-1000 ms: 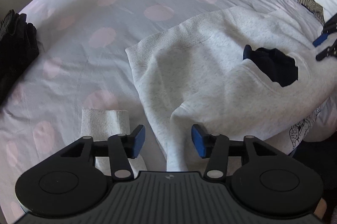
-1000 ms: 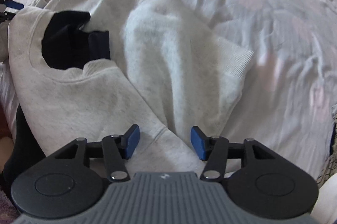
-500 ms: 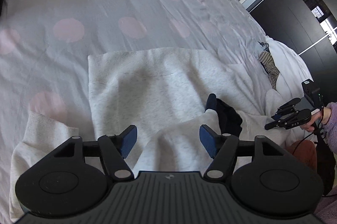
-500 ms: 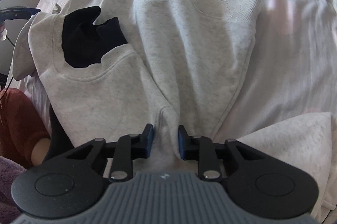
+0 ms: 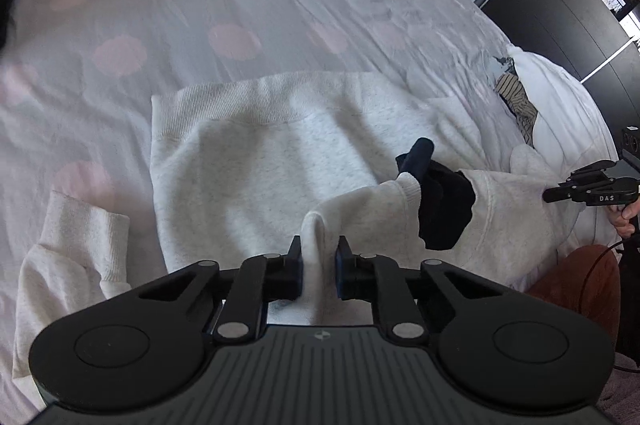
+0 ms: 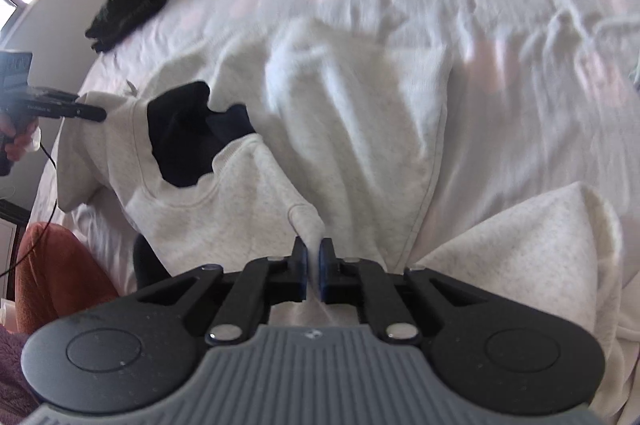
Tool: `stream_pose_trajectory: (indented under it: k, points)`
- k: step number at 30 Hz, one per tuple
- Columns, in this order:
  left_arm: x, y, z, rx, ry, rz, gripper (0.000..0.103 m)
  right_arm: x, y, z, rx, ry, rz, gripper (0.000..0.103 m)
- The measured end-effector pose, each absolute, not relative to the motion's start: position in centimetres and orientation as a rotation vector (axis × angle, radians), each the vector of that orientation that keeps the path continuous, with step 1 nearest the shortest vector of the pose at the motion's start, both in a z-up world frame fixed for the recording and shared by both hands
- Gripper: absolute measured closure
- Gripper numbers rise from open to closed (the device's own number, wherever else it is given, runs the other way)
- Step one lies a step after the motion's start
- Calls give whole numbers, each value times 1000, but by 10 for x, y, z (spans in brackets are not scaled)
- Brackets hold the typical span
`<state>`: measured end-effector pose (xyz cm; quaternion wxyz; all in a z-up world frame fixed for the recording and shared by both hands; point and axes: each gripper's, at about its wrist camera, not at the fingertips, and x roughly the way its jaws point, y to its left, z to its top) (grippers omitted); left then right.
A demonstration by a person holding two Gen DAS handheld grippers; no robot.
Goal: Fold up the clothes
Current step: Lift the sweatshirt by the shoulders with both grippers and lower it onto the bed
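A light grey sweatshirt (image 5: 256,169) lies on the bed with its ribbed hem away from me and a dark garment (image 5: 444,201) showing through its neck opening. My left gripper (image 5: 319,257) is shut on a pinched fold of the sweatshirt at one shoulder. My right gripper (image 6: 314,257) is shut on a fold of the sweatshirt (image 6: 360,129) at the other shoulder. Each gripper shows in the other's view: the right one (image 5: 588,181) at the far right, the left one (image 6: 60,107) at the far left. One sleeve cuff (image 5: 80,225) lies to the left.
The bed cover (image 5: 240,5) is white with pale pink dots. A black garment (image 6: 132,1) lies at the far end of the bed. A white pillow with striped cloth (image 5: 516,101) lies at the right. The person's rust-coloured trousers (image 6: 60,265) are beside the bed edge.
Both grippers have closed on the sweatshirt's shoulders: the right one half a second ago, the left one since. The shoulder cloth is now lifted a little.
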<state>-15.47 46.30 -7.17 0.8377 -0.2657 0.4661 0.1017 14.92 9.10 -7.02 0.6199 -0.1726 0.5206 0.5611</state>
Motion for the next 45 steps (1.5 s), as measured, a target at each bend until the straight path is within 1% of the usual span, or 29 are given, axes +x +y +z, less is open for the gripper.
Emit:
stream_pose_trajectory:
  k: [3, 5, 9, 12, 16, 20, 27, 32, 35, 38, 45]
  points:
    - [-167, 442, -31, -484, 891, 279, 89, 143, 79, -28, -368, 1041, 1292, 97]
    - [-176, 431, 2, -439, 806, 328, 90, 137, 69, 8, -353, 901, 1281, 97]
    - [-197, 406, 75, -346, 609, 426, 91, 126, 45, 90, -260, 618, 1244, 97]
    - [-218, 379, 134, -271, 441, 472, 91, 106, 26, 149, -211, 397, 1209, 100]
    - [-240, 339, 202, -165, 253, 530, 92, 74, -3, 213, -141, 146, 1152, 100]
    - [-259, 298, 258, -75, 100, 567, 92, 44, -31, 259, -62, -19, 1106, 100]
    - [-289, 231, 317, 43, -39, 598, 92, -3, -95, 319, 41, -217, 1065, 100]
    - [-298, 197, 332, 114, -52, 590, 91, -31, -137, 341, 70, -286, 1064, 100]
    - [-291, 194, 330, 124, -23, 585, 91, -40, -145, 347, 70, -305, 1063, 100]
    - [-277, 204, 320, 109, 32, 592, 92, -34, -139, 342, 59, -259, 1067, 100]
    - [-225, 265, 265, 43, 176, 617, 92, 6, -79, 287, -15, -94, 1062, 100]
